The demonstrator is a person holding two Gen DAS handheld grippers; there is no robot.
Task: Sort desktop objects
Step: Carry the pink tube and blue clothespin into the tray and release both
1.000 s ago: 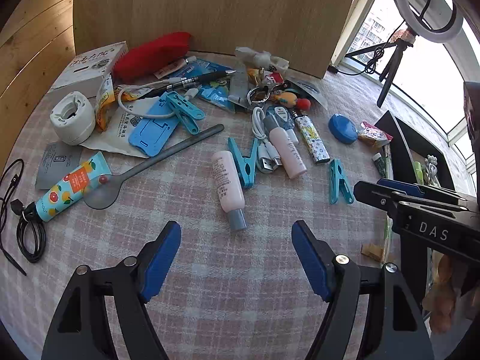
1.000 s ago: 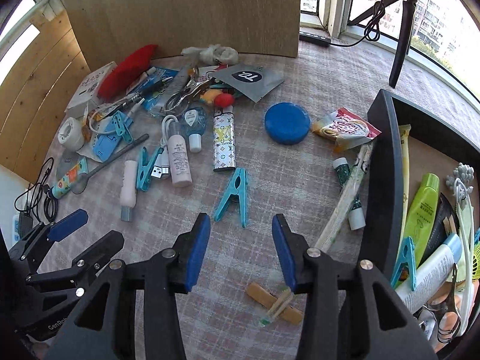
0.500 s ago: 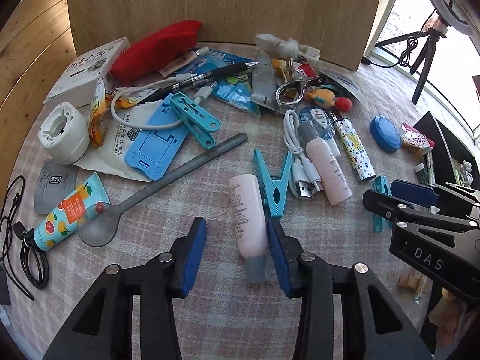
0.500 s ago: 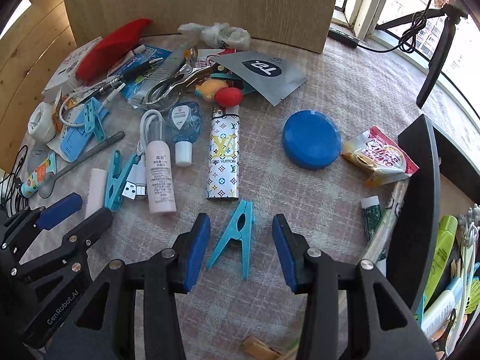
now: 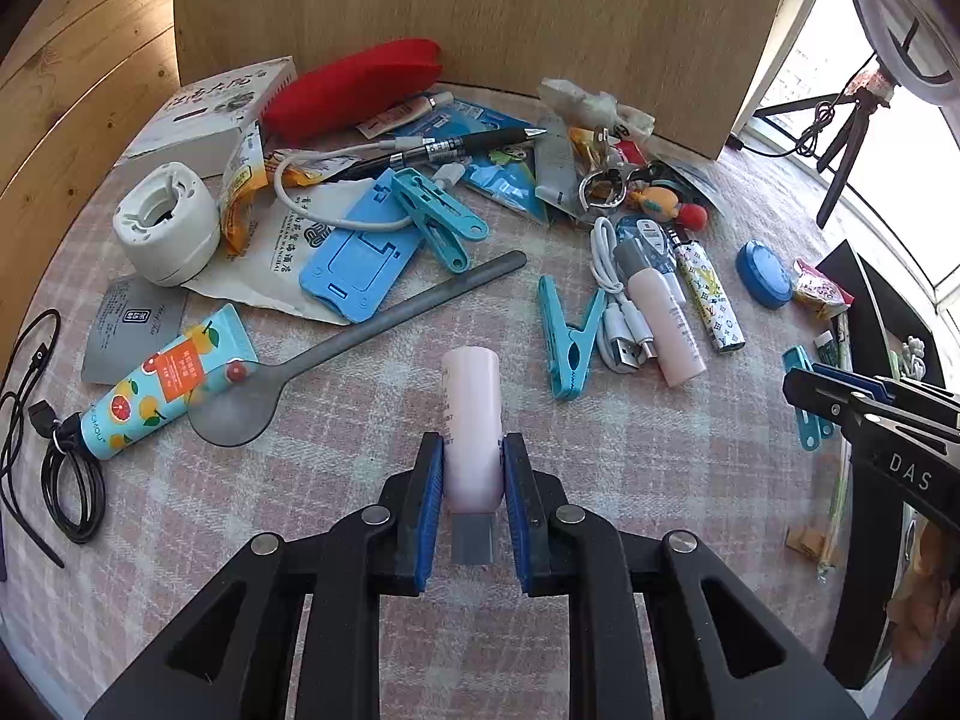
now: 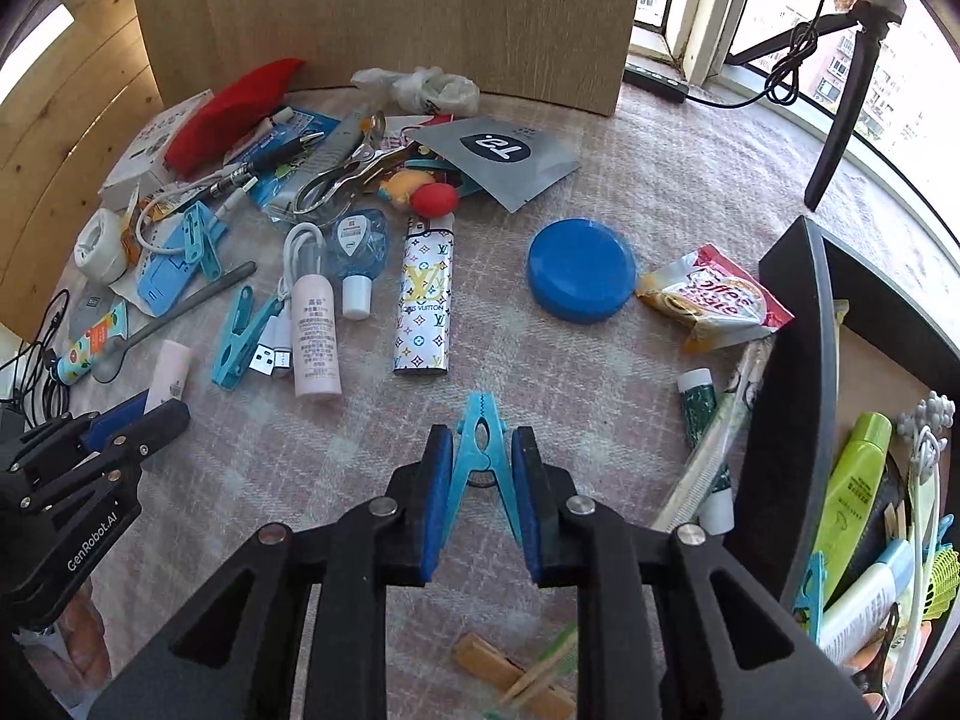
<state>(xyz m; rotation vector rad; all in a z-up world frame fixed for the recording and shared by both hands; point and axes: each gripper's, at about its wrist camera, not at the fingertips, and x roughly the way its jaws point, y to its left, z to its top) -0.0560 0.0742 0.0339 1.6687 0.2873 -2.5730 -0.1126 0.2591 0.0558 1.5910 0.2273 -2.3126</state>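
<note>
Left wrist view, tool: the left gripper (image 5: 472, 483) has just been closing, and its blue pads (image 5: 427, 498) now press both sides of the pink tube (image 5: 471, 429).
Left wrist view, place of the tube: it lies on the checked tablecloth (image 5: 660, 480), grey cap toward the camera, apart from the grey spoon (image 5: 336, 354) and the teal clip (image 5: 567, 342).
Left wrist view, advice: I think the grip sits near the cap end, so lift straight and slowly; a soft tube can slide out when squeezed.
Right wrist view, tool: the right gripper (image 6: 483, 495) has also just been closing; its pads touch the legs of the blue clothespin (image 6: 485, 450).
Right wrist view, place of the clothespin: on the cloth, tip pointing away, near the patterned lighter (image 6: 422, 306).
Right wrist view, advice: the legs are spread and springy, so hold gently and evenly; then carry it to the black box (image 6: 792, 420) at the right, where another such clip seems to lie already.
</note>
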